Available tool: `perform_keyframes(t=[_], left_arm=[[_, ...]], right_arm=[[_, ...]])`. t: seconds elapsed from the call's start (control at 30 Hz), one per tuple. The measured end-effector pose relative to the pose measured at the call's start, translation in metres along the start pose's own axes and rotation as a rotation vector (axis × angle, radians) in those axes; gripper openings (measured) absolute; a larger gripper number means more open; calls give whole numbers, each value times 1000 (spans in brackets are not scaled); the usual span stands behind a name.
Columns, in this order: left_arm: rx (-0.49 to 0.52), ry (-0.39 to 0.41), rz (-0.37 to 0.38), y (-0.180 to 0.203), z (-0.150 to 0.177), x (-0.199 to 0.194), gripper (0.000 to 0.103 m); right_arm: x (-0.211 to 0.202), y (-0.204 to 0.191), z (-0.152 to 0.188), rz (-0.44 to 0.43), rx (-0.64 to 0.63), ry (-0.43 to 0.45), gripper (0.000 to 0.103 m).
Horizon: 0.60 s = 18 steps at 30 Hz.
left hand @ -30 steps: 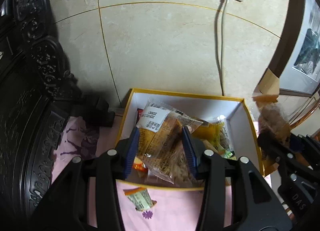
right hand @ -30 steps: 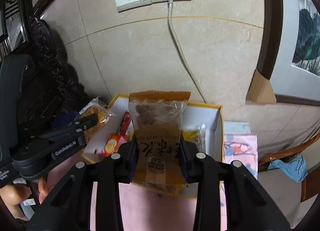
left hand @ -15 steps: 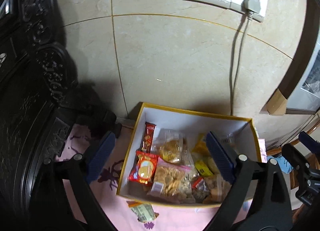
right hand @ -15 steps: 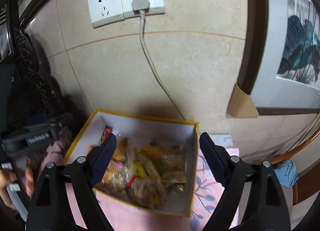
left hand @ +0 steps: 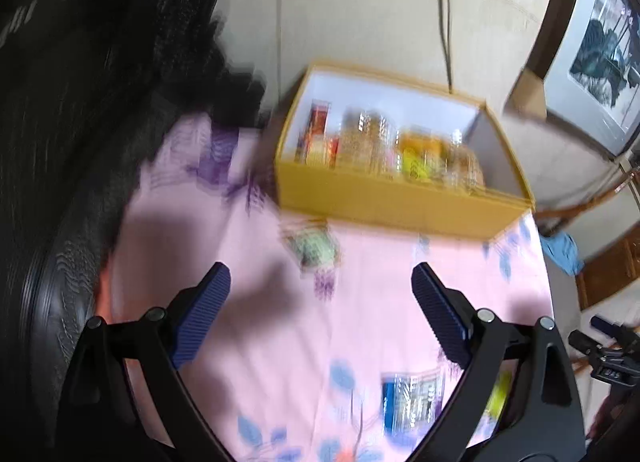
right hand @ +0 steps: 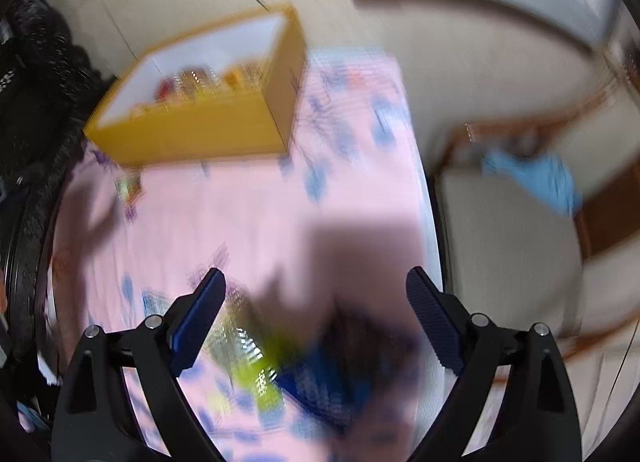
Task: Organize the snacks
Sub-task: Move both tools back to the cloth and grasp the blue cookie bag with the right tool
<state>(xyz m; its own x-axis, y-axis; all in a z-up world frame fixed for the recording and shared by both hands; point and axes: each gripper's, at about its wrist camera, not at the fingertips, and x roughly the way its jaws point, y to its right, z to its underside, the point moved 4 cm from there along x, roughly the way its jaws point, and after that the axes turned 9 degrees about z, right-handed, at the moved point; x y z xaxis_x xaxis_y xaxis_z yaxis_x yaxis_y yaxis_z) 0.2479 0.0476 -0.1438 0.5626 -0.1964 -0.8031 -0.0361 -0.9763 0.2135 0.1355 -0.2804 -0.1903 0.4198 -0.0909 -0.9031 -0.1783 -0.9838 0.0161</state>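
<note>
A yellow box (left hand: 380, 198) with white inner walls stands on the pink flowered cloth (left hand: 280, 342) by the wall, with several snack packets (left hand: 384, 142) inside. My left gripper (left hand: 320, 274) is open over bare cloth, well short of the box. A small green packet (left hand: 314, 244) lies just in front of the box. My right gripper (right hand: 316, 276) has its jaws opening and pressing on nothing. It hangs over blurred packets on the cloth, a yellow-green one (right hand: 256, 366) and a blue one (right hand: 320, 378). The box (right hand: 192, 130) is far to its upper left.
Dark carved furniture (left hand: 80, 102) borders the cloth on the left. A tiled wall with a hanging cable (left hand: 444, 22) stands behind the box. A blue-labelled packet (left hand: 412, 402) lies near the left gripper's right finger. A blue rag (right hand: 532, 178) lies on a wooden chair past the cloth's right edge.
Both grippers let go of their snack packets over the box and opened wide. Both then pulled back from the box and down toward the near part of the cloth.
</note>
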Motion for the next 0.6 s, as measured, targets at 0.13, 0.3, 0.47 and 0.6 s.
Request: perform_keyframes(t=[0.13, 0.3, 0.47, 0.6], left_arm=[[-11, -100, -18, -19, 58, -5, 93], [-20, -124, -34, -31, 91, -22, 93], [-8, -108, -28, -30, 94, -33, 93], [-1, -99, -21, -28, 97, -42, 93]], right_arm=[[-1, 20, 61, -40, 123, -53, 92], [9, 22, 93, -52, 168, -99, 92], [26, 21, 98, -88, 218, -97, 98], [40, 20, 103, -129, 294, -134, 99]])
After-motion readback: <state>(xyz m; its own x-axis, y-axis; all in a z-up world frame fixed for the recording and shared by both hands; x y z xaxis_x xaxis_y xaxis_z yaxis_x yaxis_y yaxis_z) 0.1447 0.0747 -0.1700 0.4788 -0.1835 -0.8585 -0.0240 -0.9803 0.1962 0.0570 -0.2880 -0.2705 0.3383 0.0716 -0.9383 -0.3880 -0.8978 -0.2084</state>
